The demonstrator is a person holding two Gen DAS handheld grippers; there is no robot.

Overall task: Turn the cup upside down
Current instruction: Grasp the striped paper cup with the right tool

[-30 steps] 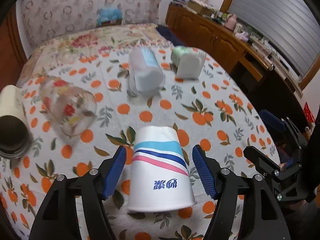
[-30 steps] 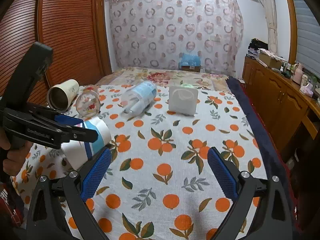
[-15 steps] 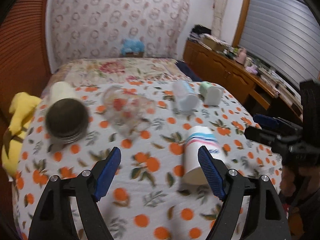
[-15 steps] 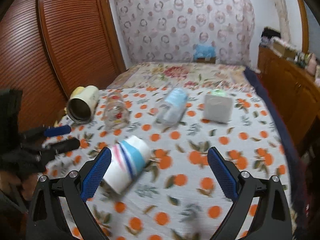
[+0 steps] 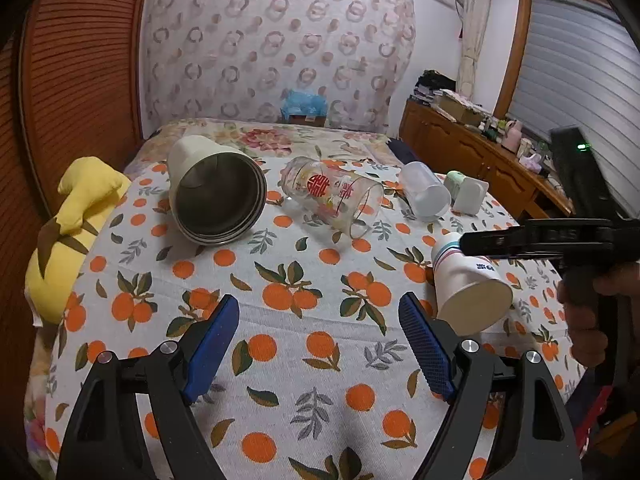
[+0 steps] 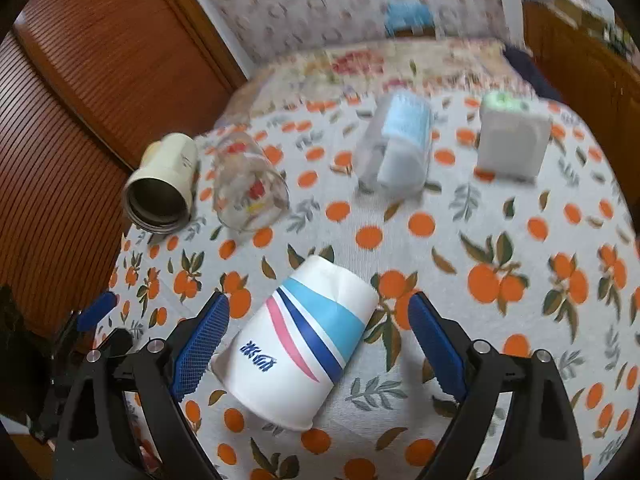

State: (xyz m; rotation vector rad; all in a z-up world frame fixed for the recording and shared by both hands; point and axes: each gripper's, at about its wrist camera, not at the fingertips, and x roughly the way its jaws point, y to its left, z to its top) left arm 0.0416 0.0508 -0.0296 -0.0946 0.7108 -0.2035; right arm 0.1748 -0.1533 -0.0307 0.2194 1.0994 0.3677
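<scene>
An orange-print tablecloth [image 5: 320,344] covers the whole work surface, with a yellow plush toy [image 5: 68,240] at its left edge. A cream insulated tumbler [image 5: 212,192] lies on its side, mouth toward the left wrist camera, beside a printed clear glass [image 5: 332,196], a frosted plastic cup [image 5: 424,192] and a small white-and-green container [image 5: 468,194], all tipped over. The right gripper [image 6: 316,340] has its jaws wide apart on either side of the striped paper cup [image 6: 304,340], which lies tilted on the cloth. The left gripper [image 5: 320,344] is also spread wide, holding nothing, with that paper cup just right of it.
</scene>
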